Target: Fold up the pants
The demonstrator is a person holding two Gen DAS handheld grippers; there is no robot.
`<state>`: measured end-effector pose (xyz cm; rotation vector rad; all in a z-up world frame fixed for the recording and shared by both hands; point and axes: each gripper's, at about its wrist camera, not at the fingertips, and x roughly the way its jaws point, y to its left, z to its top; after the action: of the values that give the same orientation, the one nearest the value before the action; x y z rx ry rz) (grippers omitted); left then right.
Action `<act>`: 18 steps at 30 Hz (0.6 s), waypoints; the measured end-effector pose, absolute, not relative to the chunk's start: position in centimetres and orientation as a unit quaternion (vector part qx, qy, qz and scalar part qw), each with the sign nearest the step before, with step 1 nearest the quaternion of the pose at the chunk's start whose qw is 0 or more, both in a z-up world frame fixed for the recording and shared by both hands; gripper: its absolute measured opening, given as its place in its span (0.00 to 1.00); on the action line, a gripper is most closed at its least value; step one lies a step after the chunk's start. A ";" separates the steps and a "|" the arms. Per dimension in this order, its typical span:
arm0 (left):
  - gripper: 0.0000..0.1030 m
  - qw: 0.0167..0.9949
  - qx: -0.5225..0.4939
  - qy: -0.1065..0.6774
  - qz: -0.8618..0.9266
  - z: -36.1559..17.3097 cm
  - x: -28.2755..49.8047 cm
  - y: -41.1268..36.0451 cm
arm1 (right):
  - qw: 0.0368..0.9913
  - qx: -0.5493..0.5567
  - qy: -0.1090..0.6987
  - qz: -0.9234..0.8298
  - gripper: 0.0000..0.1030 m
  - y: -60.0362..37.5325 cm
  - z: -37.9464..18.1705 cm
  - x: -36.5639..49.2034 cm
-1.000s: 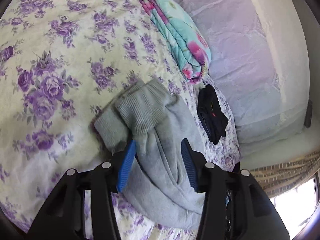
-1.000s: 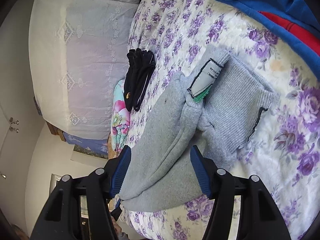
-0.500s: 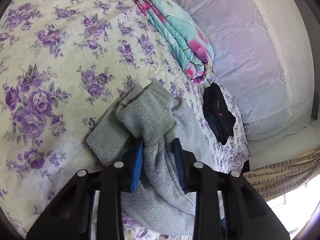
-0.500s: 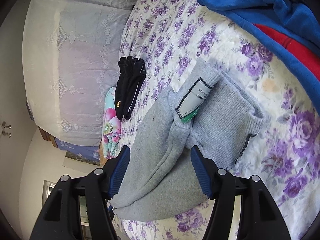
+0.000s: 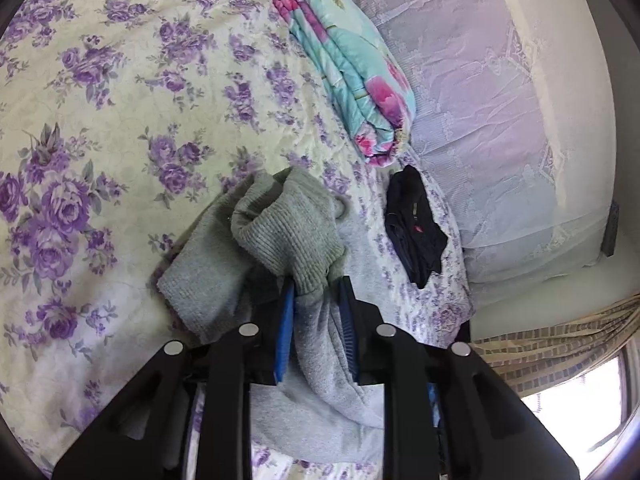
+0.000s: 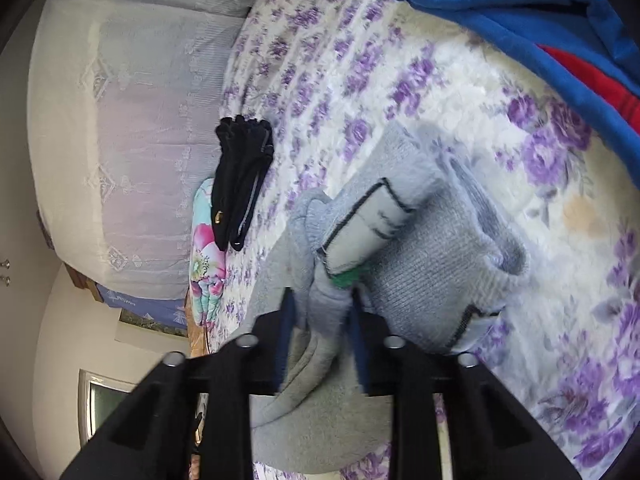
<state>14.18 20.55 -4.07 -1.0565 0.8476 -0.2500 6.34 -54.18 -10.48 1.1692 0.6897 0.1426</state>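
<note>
Pants: grey sweatpants [image 5: 320, 364] of soft fleece, bunched on the bed; also seen from the right wrist [image 6: 320, 400].
Cuffs: ribbed knit ends [image 5: 288, 228], a greener grey than the fleece, two of them lying side by side and rumpled.
Label: a pale sewn tag with a dark stitched border [image 6: 368, 228] and a bit of green at its lower end, on the ribbed part in the right wrist view.
Place: on the floral bedspread [image 5: 100, 120], near the bed's edge, just beside a small black garment [image 5: 416, 232] but apart from it.
Long axis: in the left wrist view the pants run from the bottom of the picture up and to the left, ribbed ends farthest from the camera; in the right wrist view they run from the bottom up and to the right.
Lie: partly gathered and raised at the ribbed ends, not flat.
Left claw [image 5: 316, 312]: jaws closing, blue pads pressing a ridge of grey fabric just below the ribbed cuff.
Right claw [image 6: 320, 320]: jaws closing, pinched on a fold of fleece below the label; this view is blurred.
Nearby: a folded teal and pink quilt [image 5: 352, 80] farther up the bed; a blue and red garment [image 6: 540, 24] at the top right of the right wrist view.
Beyond the bed: a pale lace curtain [image 5: 500, 120].
</note>
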 end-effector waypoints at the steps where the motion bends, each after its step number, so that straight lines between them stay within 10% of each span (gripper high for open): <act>1: 0.16 0.772 -0.488 0.388 -0.122 -3.6 14.1 20.6 | 0.780 0.539 0.311 0.072 0.18 -54.2 -9.9 6.1; 14: 0.12 0.762 -0.501 0.386 -0.142 -3.4 13.3 20.9 | 0.775 0.536 0.328 0.075 0.20 -55.9 -8.6 3.7; 16: 0.12 0.761 -0.500 0.389 -0.140 -3.6 13.4 20.9 | 0.773 0.538 0.330 0.065 0.46 -55.6 -8.9 3.7; 18: 0.12 0.763 -0.496 0.390 -0.138 -3.6 13.4 20.8 | 0.777 0.532 0.333 0.050 0.50 -55.5 -9.1 4.2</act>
<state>13.44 20.83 -3.56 -1.0783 0.8491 -0.3005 4.15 -55.47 -9.09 1.1506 0.7199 0.1079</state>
